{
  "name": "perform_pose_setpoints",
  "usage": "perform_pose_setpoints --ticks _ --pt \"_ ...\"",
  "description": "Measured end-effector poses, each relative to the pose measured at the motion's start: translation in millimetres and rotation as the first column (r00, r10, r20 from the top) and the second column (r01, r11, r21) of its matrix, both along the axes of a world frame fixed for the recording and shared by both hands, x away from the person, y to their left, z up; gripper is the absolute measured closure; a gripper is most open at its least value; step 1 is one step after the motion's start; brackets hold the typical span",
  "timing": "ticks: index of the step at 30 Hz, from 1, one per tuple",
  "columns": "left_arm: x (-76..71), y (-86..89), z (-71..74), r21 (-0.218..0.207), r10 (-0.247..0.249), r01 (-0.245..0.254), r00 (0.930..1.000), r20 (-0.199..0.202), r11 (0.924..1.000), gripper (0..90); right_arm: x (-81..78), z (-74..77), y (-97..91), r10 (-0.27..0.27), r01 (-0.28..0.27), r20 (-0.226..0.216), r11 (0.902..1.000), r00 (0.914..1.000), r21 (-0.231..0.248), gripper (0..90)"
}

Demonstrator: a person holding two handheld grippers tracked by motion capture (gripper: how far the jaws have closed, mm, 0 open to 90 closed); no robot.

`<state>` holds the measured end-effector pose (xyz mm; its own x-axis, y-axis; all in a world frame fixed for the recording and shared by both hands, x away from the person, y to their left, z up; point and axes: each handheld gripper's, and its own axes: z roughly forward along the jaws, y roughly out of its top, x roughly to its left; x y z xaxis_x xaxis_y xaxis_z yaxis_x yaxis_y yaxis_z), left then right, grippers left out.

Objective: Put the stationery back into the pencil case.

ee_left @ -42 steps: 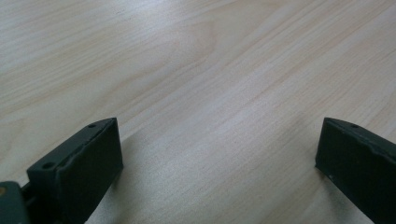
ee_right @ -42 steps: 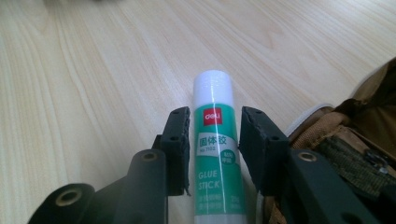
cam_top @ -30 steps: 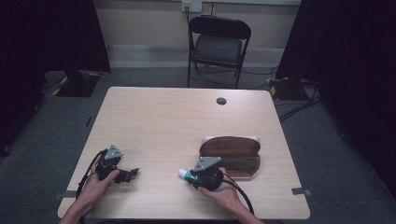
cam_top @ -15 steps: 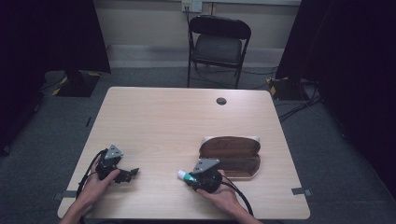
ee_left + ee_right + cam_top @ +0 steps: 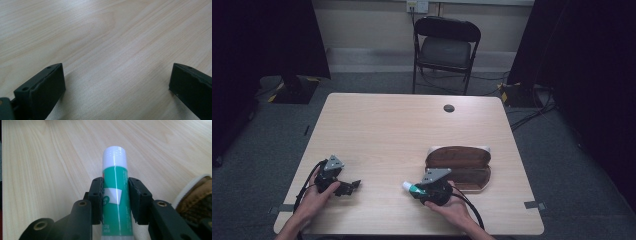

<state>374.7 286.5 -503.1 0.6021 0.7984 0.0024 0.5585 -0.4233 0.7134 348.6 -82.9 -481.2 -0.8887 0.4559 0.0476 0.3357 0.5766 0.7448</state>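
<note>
Your left claw (image 5: 353, 185) sits near the left front corner of the table (image 5: 402, 125), held low in your left hand (image 5: 314, 197), its cable looping back toward the table edge. In the left gripper view its two black jaws stand wide apart with nothing but bare wood grain between them, and they hold nothing. Moving right, your right claw (image 5: 412, 189) rests near the front edge, gripped by your right hand (image 5: 452, 205), and it points toward the left claw. Its jaws are pressed tight against the sides of a glue stick (image 5: 115, 192) with a green body and a white cap; in the right gripper view the stick runs straight out along the jaws, cap end forward, over the wood. Just beside that claw, on its right, lies an open brown case (image 5: 459, 167) with a pale rim, its lid folded back toward the far side. The inside of the case looks dark, and you cannot tell from these views whether anything lies in it. Farther off, near the far edge, a small dark round spot (image 5: 449, 108) marks the tabletop.
</note>
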Motion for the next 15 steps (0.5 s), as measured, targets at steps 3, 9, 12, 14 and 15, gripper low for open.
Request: perform_pose_setpoints --ticks 3,9,12,14,15 --pt "-0.2 0.1 -0.2 -0.004 -0.002 0.002 1.0000 0.000 1.0000 0.0 0.4 3.8 -3.4 -0.016 0.016 0.000 0.9998 0.9999 0.010 65.7" --pt "-0.4 0.1 -0.2 -0.005 -0.002 0.002 1.0000 0.000 1.0000 0.0 -1.4 14.6 -11.5 -0.037 0.036 0.014 0.9985 0.9992 0.041 65.8" --pt "-0.6 0.1 -0.3 -0.006 -0.002 0.002 1.0000 0.001 1.0000 0.0 -1.3 19.9 -16.9 -0.046 0.045 0.021 0.9975 0.9987 0.055 65.8" --pt "-0.6 0.1 -0.2 -0.005 -0.002 0.002 1.0000 0.001 1.0000 0.0 -1.1 23.0 -21.3 -0.052 0.051 0.017 0.9966 0.9985 0.065 65.7" --pt "-0.6 0.1 -0.3 -0.006 -0.001 0.001 1.0000 0.001 1.0000 0.0 -0.9 24.3 -23.6 -0.055 0.054 0.019 0.9963 0.9983 0.068 65.8"
